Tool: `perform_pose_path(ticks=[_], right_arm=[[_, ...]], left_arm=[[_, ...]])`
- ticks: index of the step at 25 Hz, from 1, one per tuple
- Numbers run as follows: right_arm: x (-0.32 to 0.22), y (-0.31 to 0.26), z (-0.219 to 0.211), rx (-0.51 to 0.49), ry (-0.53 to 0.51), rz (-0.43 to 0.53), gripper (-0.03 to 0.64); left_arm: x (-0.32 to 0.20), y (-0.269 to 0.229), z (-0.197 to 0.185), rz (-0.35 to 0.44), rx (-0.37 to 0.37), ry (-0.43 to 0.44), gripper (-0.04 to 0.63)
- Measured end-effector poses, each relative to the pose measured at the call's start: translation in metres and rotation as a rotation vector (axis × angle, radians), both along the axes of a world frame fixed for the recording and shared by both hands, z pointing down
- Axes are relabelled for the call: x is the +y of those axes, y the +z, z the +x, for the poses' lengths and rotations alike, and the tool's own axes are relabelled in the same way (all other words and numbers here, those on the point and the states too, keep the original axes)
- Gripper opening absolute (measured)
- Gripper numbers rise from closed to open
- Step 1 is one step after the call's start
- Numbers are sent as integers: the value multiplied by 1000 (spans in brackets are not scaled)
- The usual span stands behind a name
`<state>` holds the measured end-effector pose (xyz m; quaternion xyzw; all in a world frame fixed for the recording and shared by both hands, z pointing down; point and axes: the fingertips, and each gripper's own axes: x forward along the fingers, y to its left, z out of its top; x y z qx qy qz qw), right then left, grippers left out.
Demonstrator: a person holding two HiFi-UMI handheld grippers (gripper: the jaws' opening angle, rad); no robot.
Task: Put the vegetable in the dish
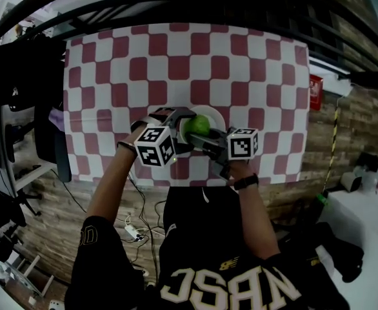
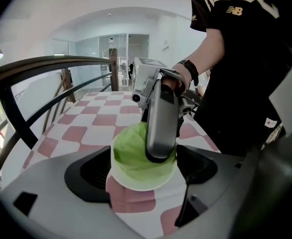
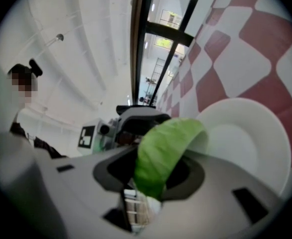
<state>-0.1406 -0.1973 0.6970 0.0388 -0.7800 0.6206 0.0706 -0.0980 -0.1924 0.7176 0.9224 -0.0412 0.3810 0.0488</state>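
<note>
A pale green cabbage leaf (image 1: 198, 124) hangs over the white dish (image 1: 218, 116) in the middle of the checked table. My right gripper (image 1: 200, 137) comes in from the right and is shut on the leaf (image 3: 162, 148), which stands up between its jaws over the dish (image 3: 258, 143). In the left gripper view the leaf (image 2: 131, 156) covers most of the dish (image 2: 141, 184), with the right gripper's silver finger (image 2: 161, 118) pressed on top of it. My left gripper (image 2: 145, 185) stands wide open on either side of the dish, its pads off the leaf.
A red-and-white checked cloth (image 1: 176, 57) covers the table. A dark railing (image 2: 46, 66) curves along the far left side. The person's forearms (image 1: 111, 179) reach in from the near edge. Brick floor and cables (image 1: 134, 228) lie below the table.
</note>
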Motion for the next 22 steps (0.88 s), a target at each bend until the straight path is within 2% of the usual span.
perform_pose_path(ticks=[5, 7, 9, 10, 17, 20, 22], right_arm=[[0, 0, 2, 7, -22, 17, 150], [4, 6, 9, 91, -60, 74, 181], [4, 14, 24, 208, -76, 152, 270], [1, 15, 35, 244, -62, 169, 283], [-34, -21, 131, 260, 236, 245, 295], [-49, -48, 157, 164, 398, 233, 295], [-52, -63, 166, 104, 469, 229, 295]], left_arm=[[-1, 3, 6, -22, 9, 19, 412], [-1, 3, 8, -41, -11, 19, 411], [-2, 5, 8, -57, -43, 19, 411], [-3, 5, 8, -64, -63, 19, 411], [-4, 14, 21, -49, -246, 40, 411], [-3, 18, 30, -36, -309, 25, 410], [-5, 20, 33, -24, -346, 9, 410]])
